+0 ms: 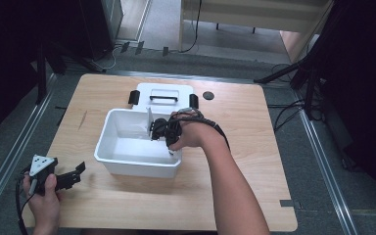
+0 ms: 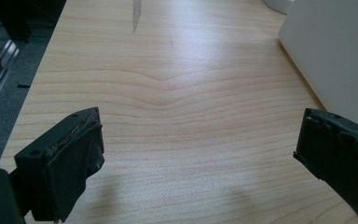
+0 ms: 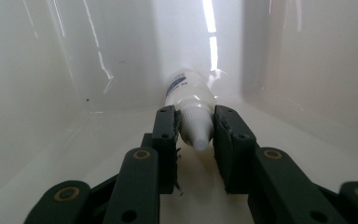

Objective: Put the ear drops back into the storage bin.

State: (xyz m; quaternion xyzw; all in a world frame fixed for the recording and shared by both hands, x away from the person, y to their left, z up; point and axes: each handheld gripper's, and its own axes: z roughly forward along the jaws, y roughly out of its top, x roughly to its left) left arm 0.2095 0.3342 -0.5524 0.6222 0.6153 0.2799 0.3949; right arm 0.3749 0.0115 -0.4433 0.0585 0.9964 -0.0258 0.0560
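A white plastic bin (image 1: 112, 159) stands in the middle of the wooden table (image 1: 235, 191). My right gripper (image 1: 159, 129) reaches down inside it. In the right gripper view the jaws are shut on the white cap end of a small white bottle (image 3: 189, 95) with a blue-printed label, which lies on the bin floor (image 3: 98, 135) pointing at the far corner; the right gripper (image 3: 195, 128) holds it by the neck. My left gripper (image 1: 71, 177) rests near the table's front left corner. Its jaws stand wide apart over bare wood, the left gripper (image 2: 198, 154) holding nothing.
The bin's white lid (image 1: 164, 95) with black handle and clips lies just behind the bin. A small dark round disc (image 1: 208, 95) sits at the back of the table. The bin's outer wall (image 2: 335, 51) rises at the right of the left gripper view.
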